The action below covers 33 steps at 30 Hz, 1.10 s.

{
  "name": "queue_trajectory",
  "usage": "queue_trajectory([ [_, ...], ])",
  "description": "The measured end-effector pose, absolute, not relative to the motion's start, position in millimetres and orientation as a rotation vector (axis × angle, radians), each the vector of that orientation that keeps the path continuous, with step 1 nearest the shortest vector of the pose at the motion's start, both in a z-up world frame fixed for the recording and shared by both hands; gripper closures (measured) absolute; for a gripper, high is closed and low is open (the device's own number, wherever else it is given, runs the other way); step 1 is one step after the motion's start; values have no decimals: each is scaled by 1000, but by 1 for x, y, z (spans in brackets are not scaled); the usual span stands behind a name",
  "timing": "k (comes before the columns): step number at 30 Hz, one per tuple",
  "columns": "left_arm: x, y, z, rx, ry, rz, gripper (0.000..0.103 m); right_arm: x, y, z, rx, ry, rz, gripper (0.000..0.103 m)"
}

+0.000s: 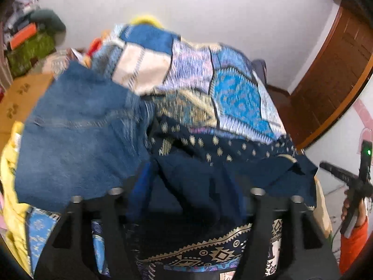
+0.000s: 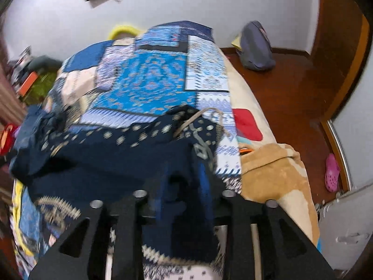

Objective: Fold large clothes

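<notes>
The dark navy garment [image 1: 198, 182] with pale printed motifs lay bunched on the patchwork bedspread [image 1: 233, 93], just beside a pair of jeans [image 1: 77, 135]. The left gripper [image 1: 186, 193] stood over the navy cloth, which covered its fingertips (clamped or apart: cannot tell). The right gripper [image 2: 184, 198] was likewise draped in navy fabric [image 2: 116, 163]; its state could not be determined. A pink clog [image 2: 332, 172] sat on the wooden floor [image 2: 291, 98].

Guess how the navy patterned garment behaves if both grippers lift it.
Probably floppy: the navy patterned garment lies in soft creases and drapes over the right gripper. Likely light, thin fabric. Its drawstring lies loose and would dangle.
</notes>
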<state>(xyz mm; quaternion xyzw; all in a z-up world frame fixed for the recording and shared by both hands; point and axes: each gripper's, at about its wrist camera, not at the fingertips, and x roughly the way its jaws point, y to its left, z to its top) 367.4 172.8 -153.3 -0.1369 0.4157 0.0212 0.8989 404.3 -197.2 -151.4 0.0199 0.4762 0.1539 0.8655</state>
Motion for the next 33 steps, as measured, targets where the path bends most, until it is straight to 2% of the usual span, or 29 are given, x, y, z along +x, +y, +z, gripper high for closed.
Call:
queue_trajectory([
  [4, 351, 169, -129, -253, 806, 46, 33, 380, -178, -141, -12, 959, 389, 60],
  [8, 335, 156, -133, -216, 840, -7, 33, 362, -160, -143, -46, 966, 456, 59],
  [17, 326, 90, -213, -18, 997, -101, 33, 359, -116, -183, -81, 1053, 549, 59],
  [19, 337, 75, -229, 62, 1017, -90, 47, 367, -107, -190, -85, 1073, 545, 59],
  [22, 356, 75, -239, 71, 1020, -65, 49, 381, -96, -198, -80, 1085, 536, 59],
  [27, 414, 96, -223, 40, 971, -5, 53, 418, -81, -196, -84, 1081, 513, 59],
  [33, 464, 122, -152, 2, 794, 125, 53, 444, -71, -135, -123, 844, 351, 59],
])
